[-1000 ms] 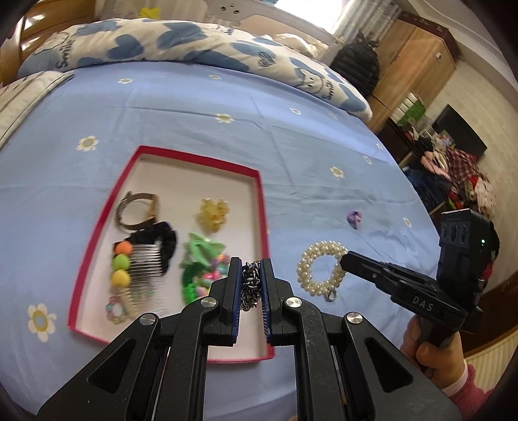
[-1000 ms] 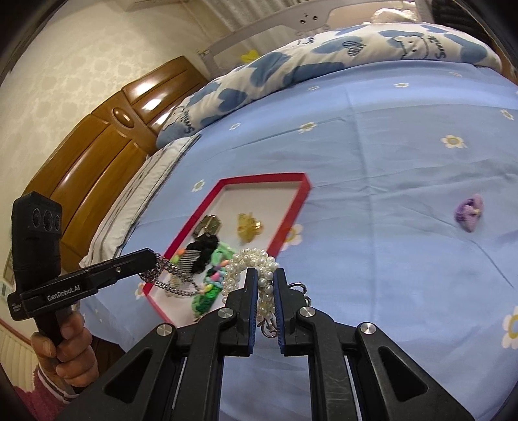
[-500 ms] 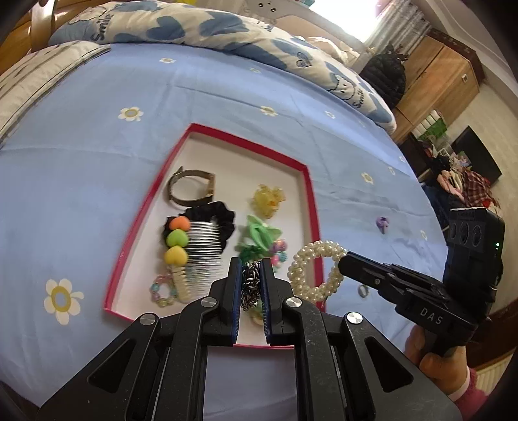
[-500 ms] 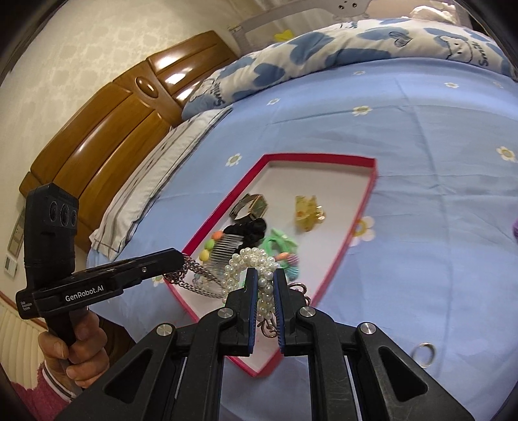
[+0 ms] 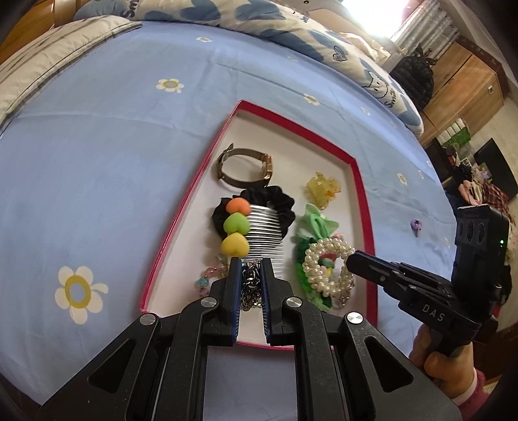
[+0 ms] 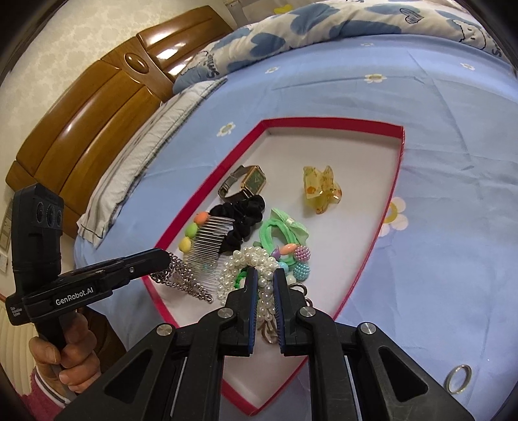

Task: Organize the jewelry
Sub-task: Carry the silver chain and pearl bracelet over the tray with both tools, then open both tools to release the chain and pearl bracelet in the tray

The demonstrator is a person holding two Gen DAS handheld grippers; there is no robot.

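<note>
A red-rimmed tray (image 5: 194, 181) (image 6: 200, 194) lies on the blue bed. It holds a watch (image 5: 246, 165) (image 6: 249, 181), a black scrunchie (image 5: 278, 200), a comb with coloured hearts (image 5: 255, 230) (image 6: 207, 243), a yellow claw clip (image 5: 322, 189) (image 6: 320, 189) and green hair ties (image 5: 315, 226) (image 6: 285, 226). My left gripper (image 5: 251, 268) (image 6: 165, 257) is shut on a silver chain (image 5: 251, 288) (image 6: 184, 281) over the tray's near part. My right gripper (image 6: 264, 275) (image 5: 351, 259) is shut on a pearl bracelet (image 6: 249, 268) (image 5: 327, 268) above the green ties.
A silver ring (image 6: 458, 382) lies on the sheet right of the tray. A small purple piece (image 5: 416, 226) lies further right. A folded duvet (image 5: 259, 19) and a wooden headboard (image 6: 81, 119) border the bed. Wardrobes and clutter stand beyond the bed's edge.
Both grippers have moved left from over the bare sheet to over the tray, carrying the chain and the pearl bracelet. Both stayed shut.
</note>
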